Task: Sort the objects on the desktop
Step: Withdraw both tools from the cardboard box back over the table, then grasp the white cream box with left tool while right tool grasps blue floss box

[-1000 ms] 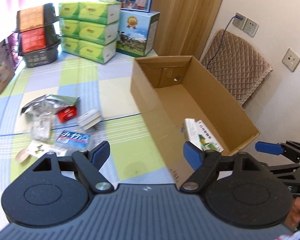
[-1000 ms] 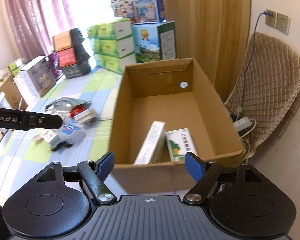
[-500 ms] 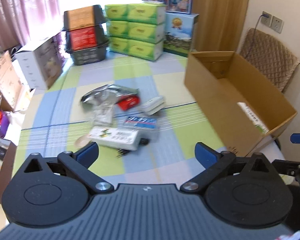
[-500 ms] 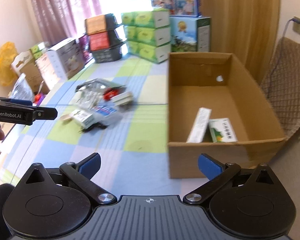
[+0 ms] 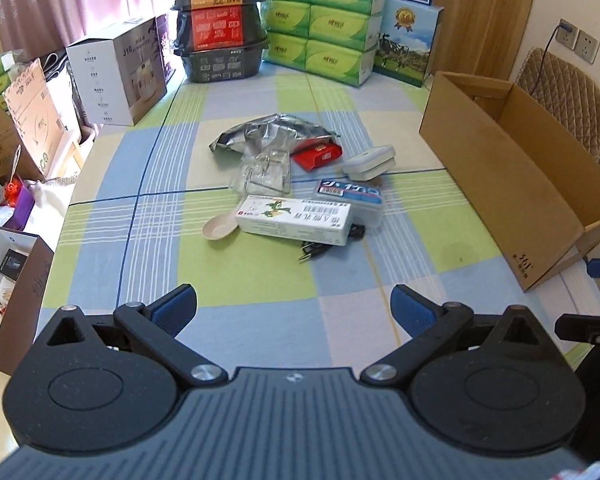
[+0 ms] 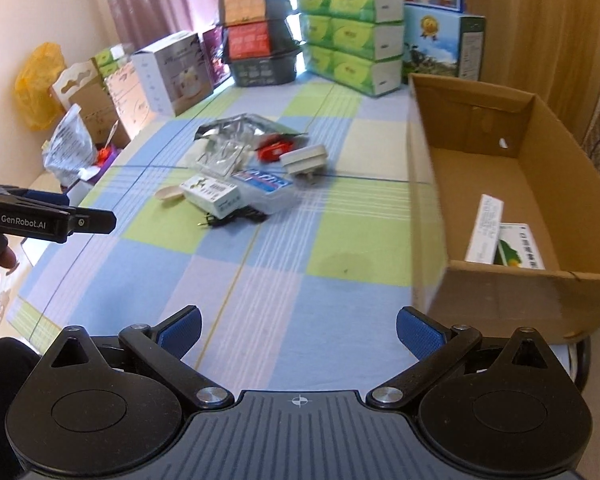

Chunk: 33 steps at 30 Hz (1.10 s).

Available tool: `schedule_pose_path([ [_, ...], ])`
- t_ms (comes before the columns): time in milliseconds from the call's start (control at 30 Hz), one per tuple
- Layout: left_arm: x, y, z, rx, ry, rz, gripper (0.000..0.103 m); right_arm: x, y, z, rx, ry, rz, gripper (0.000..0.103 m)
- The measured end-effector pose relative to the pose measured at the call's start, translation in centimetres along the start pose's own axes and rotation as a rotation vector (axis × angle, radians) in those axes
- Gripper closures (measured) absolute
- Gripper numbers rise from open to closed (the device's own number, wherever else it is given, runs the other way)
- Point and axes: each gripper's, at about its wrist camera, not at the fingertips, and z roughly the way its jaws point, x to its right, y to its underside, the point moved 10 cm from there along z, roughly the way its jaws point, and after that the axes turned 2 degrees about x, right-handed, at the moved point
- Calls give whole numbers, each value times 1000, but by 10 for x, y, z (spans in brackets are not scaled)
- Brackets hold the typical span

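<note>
Two boxes already lie in the cardboard box (image 6: 500, 184), at 3 o'clock on the table (image 5: 260, 292); the remaining clutter sits at 12 o'clock, well apart from both tools. Left gripper (image 5: 293, 306) and right gripper (image 6: 298, 326) are released, jaws wide, empty. Judged step: between picks. Next move: reach for the nearest white carton (image 5: 296, 220). Legible: "GenRobot.AI" on the left tool; "361°" on the cardboard box.
</note>
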Motion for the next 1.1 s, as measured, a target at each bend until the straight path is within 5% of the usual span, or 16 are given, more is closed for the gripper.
schedule_pose_path([
  [233, -5, 4, 20, -37, 44, 130, 2, -5, -8, 21, -22, -16, -58, 2],
  [400, -1, -2, 35, -58, 141, 262, 2, -7, -18, 41, -42, -42, -148, 2],
  [700, 14, -13, 72, -66, 287, 776, 10, -22, -53, 85, -121, -152, -405, 4],
  [900, 15, -8, 112, -84, 309, 1068, 26, -32, -69, 123, -187, -175, -543, 31],
  [1100, 23, -12, 143, -95, 362, 1190, 26, -37, -80, 162, -238, -213, -604, 35],
])
